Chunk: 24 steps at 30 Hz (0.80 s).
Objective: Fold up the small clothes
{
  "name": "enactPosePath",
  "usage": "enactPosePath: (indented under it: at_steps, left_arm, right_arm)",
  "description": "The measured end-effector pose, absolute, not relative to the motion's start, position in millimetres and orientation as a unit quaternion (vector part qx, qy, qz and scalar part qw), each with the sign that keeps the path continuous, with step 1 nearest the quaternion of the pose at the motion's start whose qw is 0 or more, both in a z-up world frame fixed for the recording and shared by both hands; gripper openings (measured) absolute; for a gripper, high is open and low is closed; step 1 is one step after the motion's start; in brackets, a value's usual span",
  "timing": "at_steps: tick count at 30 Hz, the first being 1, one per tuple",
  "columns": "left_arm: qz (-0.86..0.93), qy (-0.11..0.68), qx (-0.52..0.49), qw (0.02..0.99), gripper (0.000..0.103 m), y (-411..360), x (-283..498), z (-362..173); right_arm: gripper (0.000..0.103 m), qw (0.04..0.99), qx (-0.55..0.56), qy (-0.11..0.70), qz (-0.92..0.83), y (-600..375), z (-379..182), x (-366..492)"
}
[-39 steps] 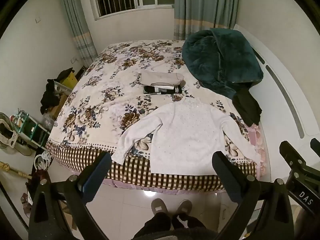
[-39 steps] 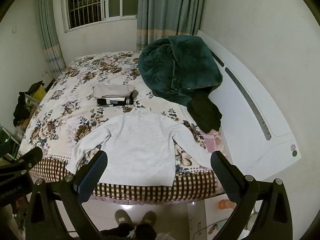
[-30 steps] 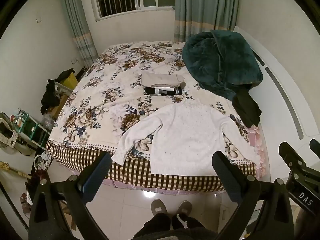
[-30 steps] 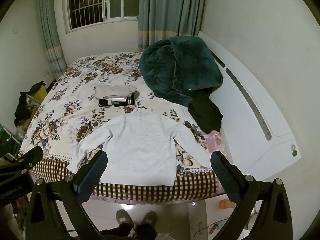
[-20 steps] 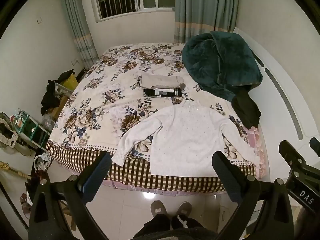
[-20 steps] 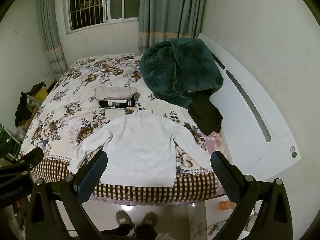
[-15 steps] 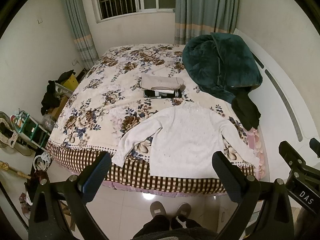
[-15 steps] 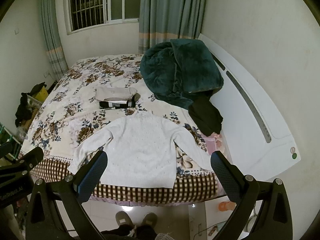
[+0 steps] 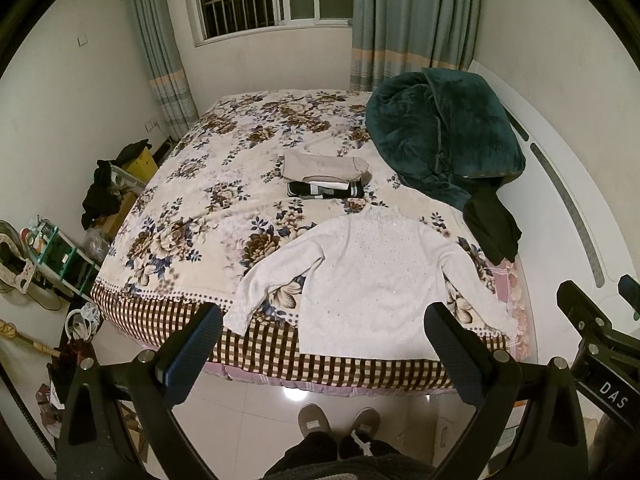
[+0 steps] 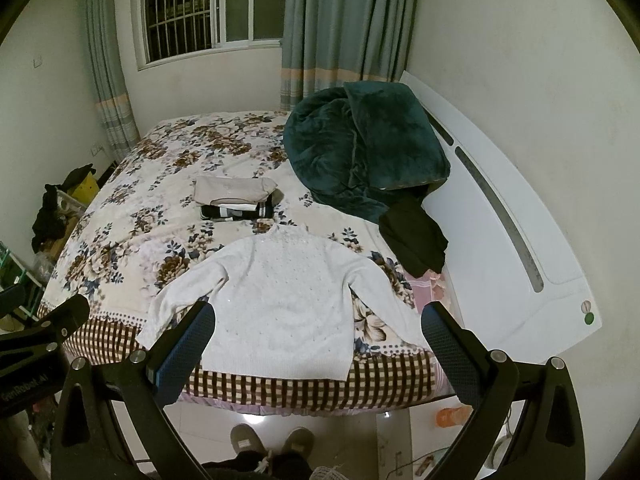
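A white long-sleeved sweater point(image 9: 368, 276) lies spread flat, sleeves out, at the near edge of the floral bed point(image 9: 192, 216); it also shows in the right wrist view point(image 10: 284, 304). A small stack of folded clothes point(image 9: 324, 176) sits behind it, also seen in the right wrist view point(image 10: 236, 196). My left gripper point(image 9: 322, 340) is open and empty, held above the floor in front of the bed. My right gripper point(image 10: 316, 340) is open and empty, also short of the bed edge.
A dark green blanket point(image 9: 440, 136) and a black garment point(image 9: 492, 228) lie on the bed's right side by the white headboard point(image 10: 500, 220). Clutter and a shelf point(image 9: 60, 248) stand at the left wall. The person's feet point(image 9: 338, 420) stand on the tiled floor.
Both grippers have drawn slightly back and up from the bed; the bed and sweater look a little farther away. Nothing on the bed has moved.
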State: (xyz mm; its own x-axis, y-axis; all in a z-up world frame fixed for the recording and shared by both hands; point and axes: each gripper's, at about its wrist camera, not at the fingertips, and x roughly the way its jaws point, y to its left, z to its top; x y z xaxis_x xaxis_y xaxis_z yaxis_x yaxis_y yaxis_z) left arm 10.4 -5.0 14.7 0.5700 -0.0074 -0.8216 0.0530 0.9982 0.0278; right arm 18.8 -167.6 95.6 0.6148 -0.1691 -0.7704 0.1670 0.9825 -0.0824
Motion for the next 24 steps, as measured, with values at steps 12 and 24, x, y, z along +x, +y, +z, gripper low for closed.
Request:
enactPosePath:
  at_steps: [12,24]
  left_arm:
    - [-0.017,0.462,0.020,0.887,0.103,-6.3,15.4,24.3]
    - [-0.016,0.459,0.020,0.888,0.103,-4.6,16.8,27.8]
  right_arm:
    - [0.103,0.899,-0.002,0.428,-0.093,-164.2,98.2,22.7]
    - [0.103,0.900,-0.004,0.426,-0.091,-155.3,106.0,28.4]
